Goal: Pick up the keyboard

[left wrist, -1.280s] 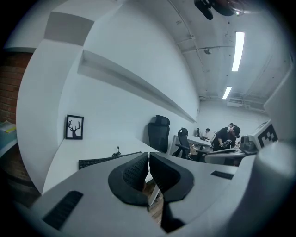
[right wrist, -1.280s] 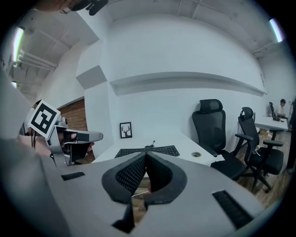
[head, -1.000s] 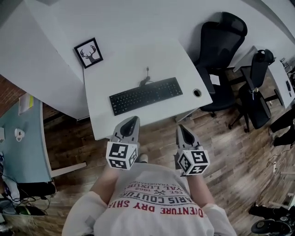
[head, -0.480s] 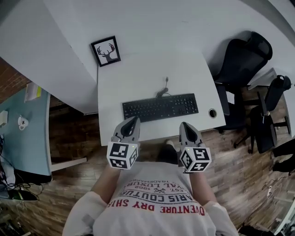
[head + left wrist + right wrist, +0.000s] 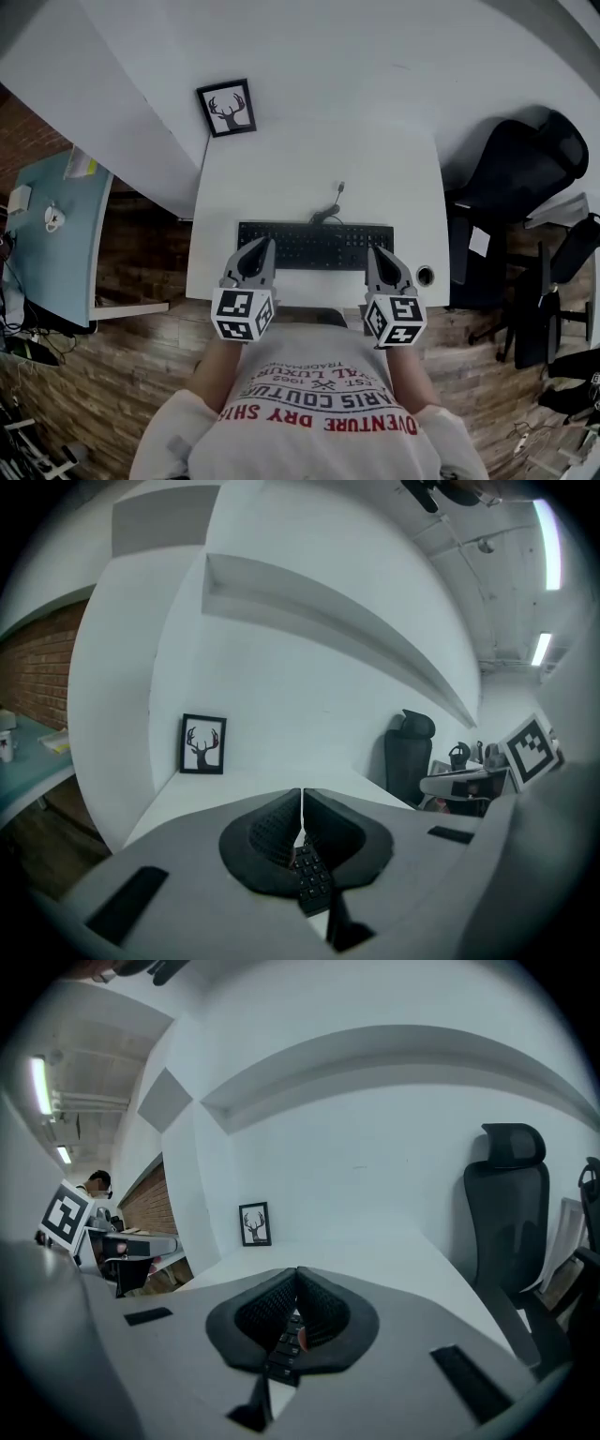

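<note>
A black keyboard (image 5: 314,246) lies across the near part of a white desk (image 5: 281,178), its cable (image 5: 328,211) running to the back. My left gripper (image 5: 266,244) is shut and empty, its tip over the keyboard's left end. My right gripper (image 5: 374,252) is also shut and empty, its tip over the keyboard's right part. In the left gripper view the closed jaws (image 5: 302,795) meet in a thin line, with keyboard keys (image 5: 310,878) showing beneath. The right gripper view shows its closed jaws (image 5: 297,1272) above the keys (image 5: 280,1348). Whether either tip touches the keyboard I cannot tell.
A framed deer picture (image 5: 228,108) leans on the wall at the desk's back left. A round cable hole (image 5: 426,276) sits at the desk's near right corner. Black office chairs (image 5: 520,173) stand to the right, a pale blue table (image 5: 52,244) to the left.
The person has stepped up to the desk. Both grippers moved forward from above the wooden floor to above the keyboard's near edge, staying shut.
</note>
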{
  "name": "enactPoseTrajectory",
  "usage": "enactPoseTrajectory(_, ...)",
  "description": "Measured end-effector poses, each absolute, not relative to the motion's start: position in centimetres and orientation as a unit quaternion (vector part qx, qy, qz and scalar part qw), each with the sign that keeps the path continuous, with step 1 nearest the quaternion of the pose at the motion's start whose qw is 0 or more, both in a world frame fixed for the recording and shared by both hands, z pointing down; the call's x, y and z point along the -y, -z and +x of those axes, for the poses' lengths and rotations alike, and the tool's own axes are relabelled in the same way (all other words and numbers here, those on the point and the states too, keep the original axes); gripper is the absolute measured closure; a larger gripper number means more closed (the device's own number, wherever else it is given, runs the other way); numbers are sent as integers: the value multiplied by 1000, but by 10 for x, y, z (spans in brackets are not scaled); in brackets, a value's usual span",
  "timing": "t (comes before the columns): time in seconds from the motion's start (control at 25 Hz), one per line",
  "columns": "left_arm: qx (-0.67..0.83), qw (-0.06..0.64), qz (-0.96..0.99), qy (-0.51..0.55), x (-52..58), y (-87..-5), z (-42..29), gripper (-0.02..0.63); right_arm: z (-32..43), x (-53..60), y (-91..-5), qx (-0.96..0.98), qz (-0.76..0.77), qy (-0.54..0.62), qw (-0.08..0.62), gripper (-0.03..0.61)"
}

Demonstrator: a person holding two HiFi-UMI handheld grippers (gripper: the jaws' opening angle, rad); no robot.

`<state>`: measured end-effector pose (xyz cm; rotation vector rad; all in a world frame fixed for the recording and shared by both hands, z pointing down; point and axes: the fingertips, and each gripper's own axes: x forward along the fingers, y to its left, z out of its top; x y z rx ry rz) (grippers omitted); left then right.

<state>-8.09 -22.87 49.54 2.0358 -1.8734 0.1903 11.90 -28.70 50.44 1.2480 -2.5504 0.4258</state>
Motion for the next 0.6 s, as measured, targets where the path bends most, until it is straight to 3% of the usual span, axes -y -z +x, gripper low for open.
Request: enactPoseTrajectory(0.6, 725, 261, 631, -86, 244, -554, -91, 583, 173, 353, -562, 882, 388, -172, 204, 554)
